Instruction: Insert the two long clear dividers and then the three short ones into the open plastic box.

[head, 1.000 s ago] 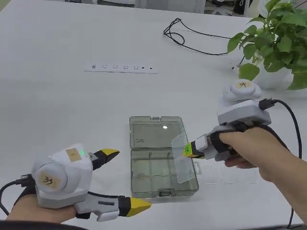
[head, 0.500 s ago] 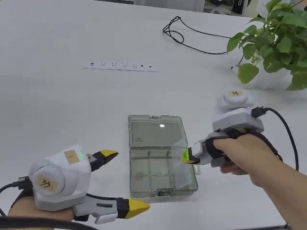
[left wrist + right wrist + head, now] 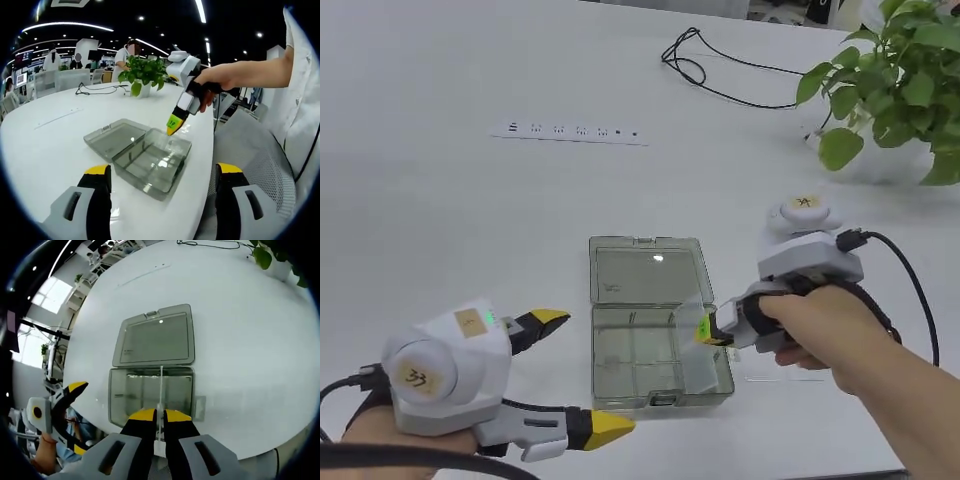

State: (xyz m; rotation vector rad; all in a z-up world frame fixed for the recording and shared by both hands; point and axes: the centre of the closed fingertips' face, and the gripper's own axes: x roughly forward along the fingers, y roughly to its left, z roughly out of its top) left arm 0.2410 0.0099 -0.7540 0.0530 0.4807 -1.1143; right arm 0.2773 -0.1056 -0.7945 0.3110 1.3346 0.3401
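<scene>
Two grippers are at work on one white table (image 3: 440, 230). The left gripper (image 3: 580, 373) is at 8 o'clock from the box with its jaws spread, and the right gripper (image 3: 705, 330) is at 3 o'clock. There is one open plastic box (image 3: 645, 275), made up of a single base and a single lid. One clear divider (image 3: 160, 385) is pinched edge-on in the right gripper over the base. Faint lines inside the base hint at more pieces, but I cannot count them. From the box there is one power strip (image 3: 570, 132) at 11 o'clock, one looped black cable (image 3: 720, 75) at 12 and one potted plant (image 3: 895, 70) at 2. In the left gripper view a few people stand far back, too small to count.
</scene>
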